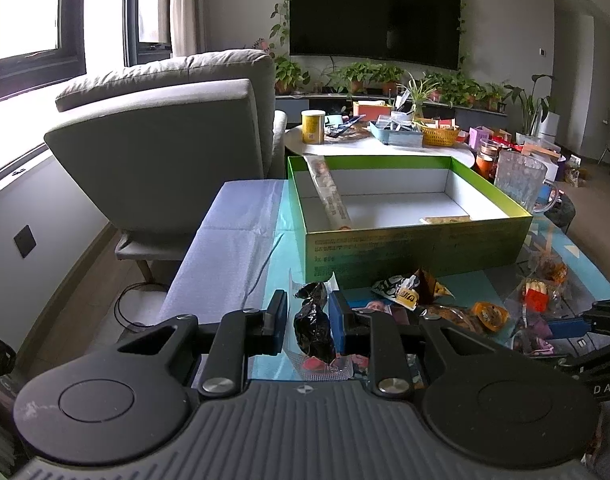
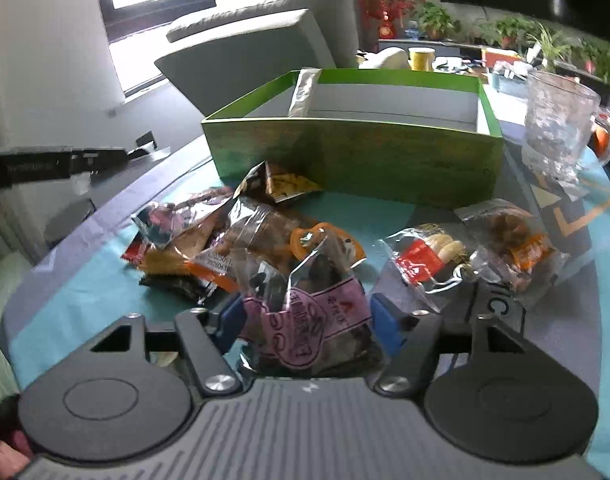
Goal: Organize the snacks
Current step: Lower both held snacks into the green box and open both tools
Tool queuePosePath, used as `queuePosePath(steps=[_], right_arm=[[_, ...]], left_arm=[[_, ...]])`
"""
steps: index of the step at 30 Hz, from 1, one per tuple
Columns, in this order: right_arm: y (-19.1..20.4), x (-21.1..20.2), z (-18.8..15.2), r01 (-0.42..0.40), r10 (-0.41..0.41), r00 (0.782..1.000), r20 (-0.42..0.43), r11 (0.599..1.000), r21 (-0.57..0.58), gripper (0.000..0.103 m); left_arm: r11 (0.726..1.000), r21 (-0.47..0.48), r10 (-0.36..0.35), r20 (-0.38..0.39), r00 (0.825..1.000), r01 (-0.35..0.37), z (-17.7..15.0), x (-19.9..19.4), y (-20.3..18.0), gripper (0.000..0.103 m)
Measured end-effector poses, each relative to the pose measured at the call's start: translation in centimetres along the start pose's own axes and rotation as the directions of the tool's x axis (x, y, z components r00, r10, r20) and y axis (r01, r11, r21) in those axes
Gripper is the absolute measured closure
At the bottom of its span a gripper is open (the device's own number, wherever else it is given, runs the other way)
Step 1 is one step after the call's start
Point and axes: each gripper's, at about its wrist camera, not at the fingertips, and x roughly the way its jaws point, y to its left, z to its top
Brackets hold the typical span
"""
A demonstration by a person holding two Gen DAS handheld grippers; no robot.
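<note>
Barely begun: two packets in box (image 1: 417,236); snack pile (image 2: 241,240) waiting along bench's (image 1: 241,240) near edge. Left tool (image 1: 308,320) clamped on dark packet (image 1: 313,328); right tool (image 2: 305,320) apart around pink packet (image 2: 305,332).

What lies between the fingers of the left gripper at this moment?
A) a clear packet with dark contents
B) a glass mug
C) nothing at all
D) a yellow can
A: in the left wrist view, the left gripper has its fingers on either side of a clear packet with dark contents, in front of the green box.
</note>
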Motion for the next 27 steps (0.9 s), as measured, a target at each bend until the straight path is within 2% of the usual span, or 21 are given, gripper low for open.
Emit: queuePosePath(steps=[9,16,27], right_arm=[[0.1,-1.5,0.5,0.026,-0.03,0.995,0.091,0.999,0.043,0.058],[-0.6,-3.0,2.2,0.029,-0.05,0.979,0.198,0.994,0.109,0.058],[-1.4,-3.0,5.0,0.044,-0.091,0.953,0.287,0.985,0.164,0.058]], left_arm=[[1.0,0.01,-0.003,0.014,1.0,0.003,0.3,-0.4,-0.4,0.082],[1.0,0.021,-0.016,0.023,1.0,0.016,0.8,-0.3,-1.2,0.082],[0.998,0.059,-0.038,0.072,0.997,0.034,3.5,0.5,-3.2,0.082]])
